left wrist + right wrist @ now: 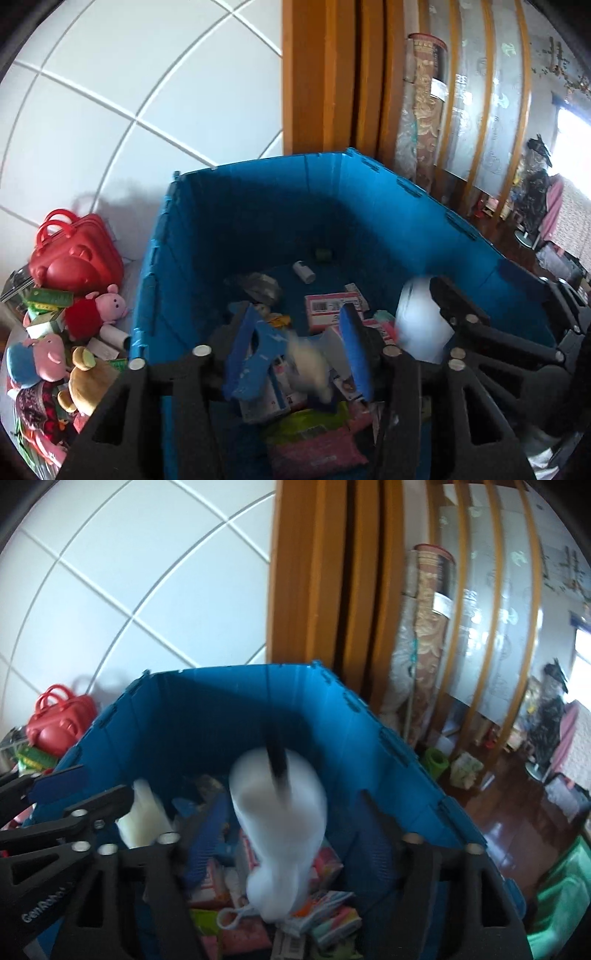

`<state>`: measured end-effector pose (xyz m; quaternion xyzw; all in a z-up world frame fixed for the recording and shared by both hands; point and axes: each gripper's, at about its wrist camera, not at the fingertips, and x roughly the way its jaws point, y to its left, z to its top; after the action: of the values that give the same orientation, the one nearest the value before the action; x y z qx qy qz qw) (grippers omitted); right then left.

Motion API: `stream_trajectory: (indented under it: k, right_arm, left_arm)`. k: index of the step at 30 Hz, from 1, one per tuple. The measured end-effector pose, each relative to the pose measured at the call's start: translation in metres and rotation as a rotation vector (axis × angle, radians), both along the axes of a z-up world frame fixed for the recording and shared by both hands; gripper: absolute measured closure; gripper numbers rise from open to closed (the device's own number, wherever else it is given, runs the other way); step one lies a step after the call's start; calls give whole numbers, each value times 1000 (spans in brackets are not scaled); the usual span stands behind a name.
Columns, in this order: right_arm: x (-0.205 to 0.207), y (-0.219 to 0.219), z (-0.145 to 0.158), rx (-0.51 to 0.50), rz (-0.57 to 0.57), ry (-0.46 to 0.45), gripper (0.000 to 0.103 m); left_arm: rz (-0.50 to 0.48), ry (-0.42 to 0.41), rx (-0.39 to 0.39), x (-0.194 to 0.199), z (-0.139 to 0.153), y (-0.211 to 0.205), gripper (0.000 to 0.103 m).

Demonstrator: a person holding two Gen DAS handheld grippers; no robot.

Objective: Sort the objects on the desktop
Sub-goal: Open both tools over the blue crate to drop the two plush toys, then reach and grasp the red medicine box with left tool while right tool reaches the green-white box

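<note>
From the left wrist, the left gripper (299,347) hangs just inside the near rim of the blue crate (266,206), its blue-padded jaws parted, and a small cream-coloured object (308,363), blurred as if dropping, sits between them without either pad pressing it; what it is cannot be told. Deeper in the crate lie a pink box (327,308) and a small white cylinder (303,272), and a pile of plush toys (66,332) waits outside the crate's left wall, below a red toy case (75,258). From the right wrist, the right gripper (291,834) stands over the same crate, its jaws spread wide, and a white object with a dark stripe (279,823), heavily blurred, is between them and apparently falling free toward the packets on the crate floor. The step in hand looks like the release: both items are being let go into the crate. The next move probably calls for drawing both grippers back over the rim, then carrying one across to the pile outside the left wall and choosing a single piece that can be lifted without dragging its neighbours.
</note>
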<state>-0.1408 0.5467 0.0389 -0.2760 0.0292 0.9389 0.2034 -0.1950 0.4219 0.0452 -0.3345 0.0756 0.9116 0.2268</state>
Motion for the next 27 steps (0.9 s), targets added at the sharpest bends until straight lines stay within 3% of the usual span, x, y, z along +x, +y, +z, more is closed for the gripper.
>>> stream_trajectory:
  k: [3,5,15,24,27]
  right_arm:
    - [2,1,3,-4,-10,20,6]
    - [6,-1,5,4,-16,39,0]
    - [22,-34,15,-2,61,132,0]
    - [59,-105,39,58,151,413,0]
    - [56,-132,38,40,247,432,0]
  left_arm:
    - [25,20,18,3,3,-14,35]
    - [29,30,38,5,4,-24,31]
    - [90,150,83,32,21,-77,25]
    - [251,276,140,53,25,-160,23]
    - [290,261,156,52,18,-193,23]
